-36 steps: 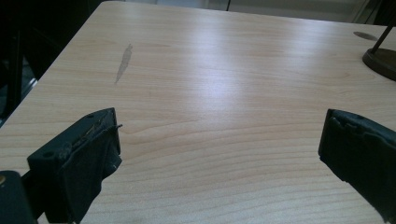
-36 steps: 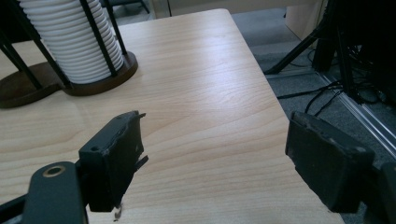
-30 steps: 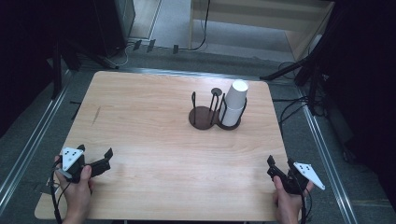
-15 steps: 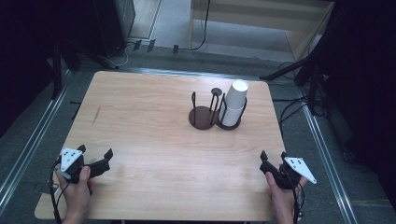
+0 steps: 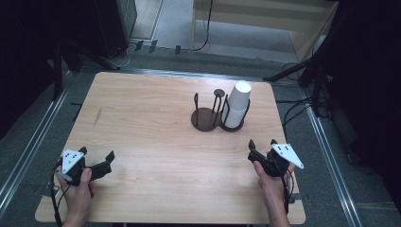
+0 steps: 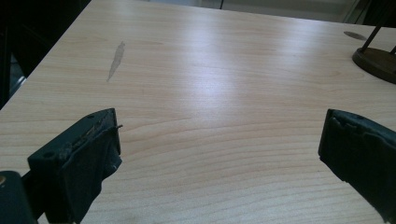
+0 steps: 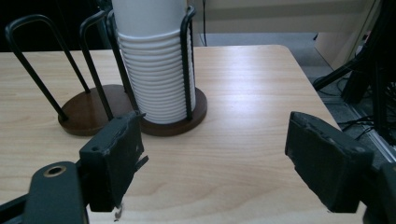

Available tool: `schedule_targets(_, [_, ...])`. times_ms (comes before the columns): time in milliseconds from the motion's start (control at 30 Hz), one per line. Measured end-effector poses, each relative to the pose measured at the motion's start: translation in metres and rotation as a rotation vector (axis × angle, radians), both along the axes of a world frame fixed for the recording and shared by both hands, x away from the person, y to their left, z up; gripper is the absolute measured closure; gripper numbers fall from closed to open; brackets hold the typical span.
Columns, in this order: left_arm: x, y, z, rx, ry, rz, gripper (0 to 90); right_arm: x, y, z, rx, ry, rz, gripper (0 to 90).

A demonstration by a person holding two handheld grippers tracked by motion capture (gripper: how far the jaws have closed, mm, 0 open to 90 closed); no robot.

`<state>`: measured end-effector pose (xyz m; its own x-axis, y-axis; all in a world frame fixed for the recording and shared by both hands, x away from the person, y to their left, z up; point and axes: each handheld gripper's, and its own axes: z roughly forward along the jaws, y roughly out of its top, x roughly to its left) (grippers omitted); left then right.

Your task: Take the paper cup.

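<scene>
Forward toward the cup stack has come the right gripper (image 5: 261, 144). Left gripper (image 5: 97, 156) sits jaws apart on the table (image 5: 156, 118); white cups (image 5: 236, 104) (nested) fill the holder (image 5: 208, 118); right jaws apart too.

a stack of white paper cups (image 5: 238, 106) stands upright, mouths down, in the right bay of a dark wire holder (image 5: 213, 115) with two round brown bases, on the far right part of the wooden table (image 5: 156, 137). from my right gripper view the nested rims (image 7: 156, 77) show as tight ribs between black uprights; the left bay (image 7: 86, 109) sits bare.
</scene>
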<state>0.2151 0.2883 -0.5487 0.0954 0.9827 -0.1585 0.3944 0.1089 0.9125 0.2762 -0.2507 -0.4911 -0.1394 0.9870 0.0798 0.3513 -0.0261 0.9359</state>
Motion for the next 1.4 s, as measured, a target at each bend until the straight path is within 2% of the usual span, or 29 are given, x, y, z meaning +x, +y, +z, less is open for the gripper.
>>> schedule_targets(100, [0.000, -0.001, 0.000, 0.007, 0.000, -0.005, 0.0, 0.008, 0.005, 0.003, 0.010, 0.009, 0.001, 19.8])
schedule_targets(267, [0.000, -0.002, 0.000, 0.013, 0.001, -0.005, 0.0, 0.023, 0.012, 0.008, -0.006, 0.009, 0.011, 19.8])
schedule_targets(767, [0.001, -0.002, -0.001, 0.014, 0.000, 0.003, 0.0, 0.053, 0.031, 0.022, -0.019, 0.005, 0.031, 17.0])
schedule_targets(967, [0.000, -0.002, -0.001, 0.014, 0.001, 0.000, 0.0, 0.067, 0.041, 0.027, -0.023, 0.000, 0.061, 18.3])
schedule_targets(1167, [0.001, -0.001, -0.001, 0.014, 0.003, 0.002, 0.0, 0.078, 0.046, 0.033, -0.011, -0.017, 0.040, 18.3])
schedule_targets(1333, [0.001, -0.002, -0.001, 0.015, 0.005, 0.001, 0.0, 0.091, 0.050, 0.034, -0.008, -0.011, 0.041, 17.2])
schedule_targets(1400, [0.001, -0.002, -0.001, 0.013, 0.006, 0.002, 0.0, 0.097, 0.050, 0.035, 0.012, -0.013, 0.034, 17.2])
